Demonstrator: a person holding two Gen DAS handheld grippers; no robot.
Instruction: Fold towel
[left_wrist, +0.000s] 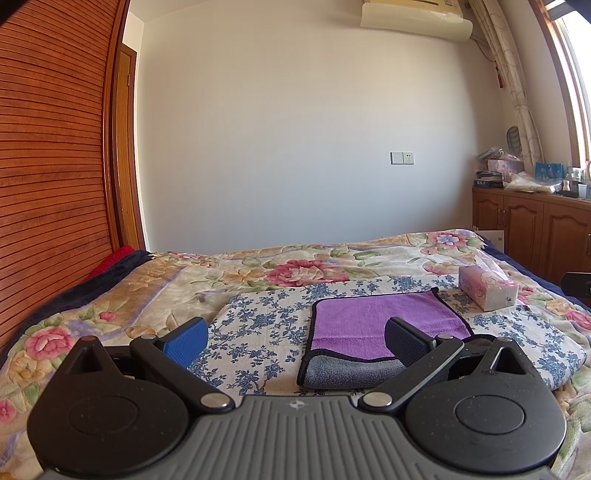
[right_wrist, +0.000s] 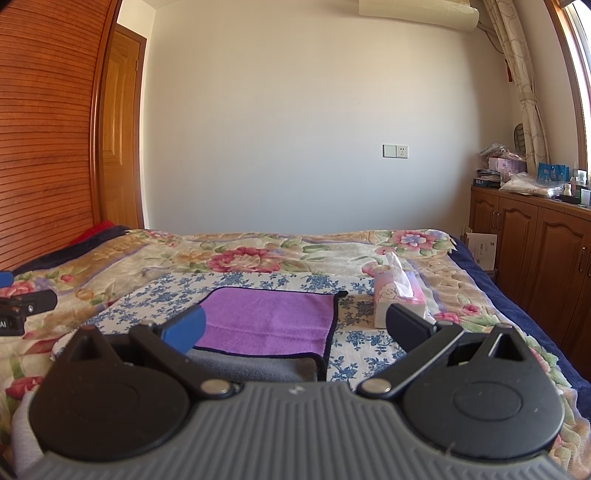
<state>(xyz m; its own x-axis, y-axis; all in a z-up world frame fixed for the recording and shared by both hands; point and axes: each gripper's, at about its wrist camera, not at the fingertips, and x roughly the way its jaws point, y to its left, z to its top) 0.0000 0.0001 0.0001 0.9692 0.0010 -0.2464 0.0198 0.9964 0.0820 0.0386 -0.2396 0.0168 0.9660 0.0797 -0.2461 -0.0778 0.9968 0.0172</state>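
Note:
A purple towel (left_wrist: 384, 325) with a grey underside and dark hem lies folded on a blue-flowered white cloth (left_wrist: 258, 325) on the bed. It also shows in the right wrist view (right_wrist: 269, 321). My left gripper (left_wrist: 295, 339) is open and empty, held above the cloth just left of the towel's near left corner. My right gripper (right_wrist: 295, 328) is open and empty, held over the towel's near right part. The left gripper's body shows at the left edge of the right wrist view (right_wrist: 22, 306).
A pink tissue box (right_wrist: 397, 295) stands on the cloth right of the towel, and shows in the left wrist view (left_wrist: 487, 291). A floral quilt (left_wrist: 295, 266) covers the bed. A slatted wooden wardrobe (left_wrist: 48, 166) is on the left, cluttered wooden cabinets (right_wrist: 535, 240) on the right.

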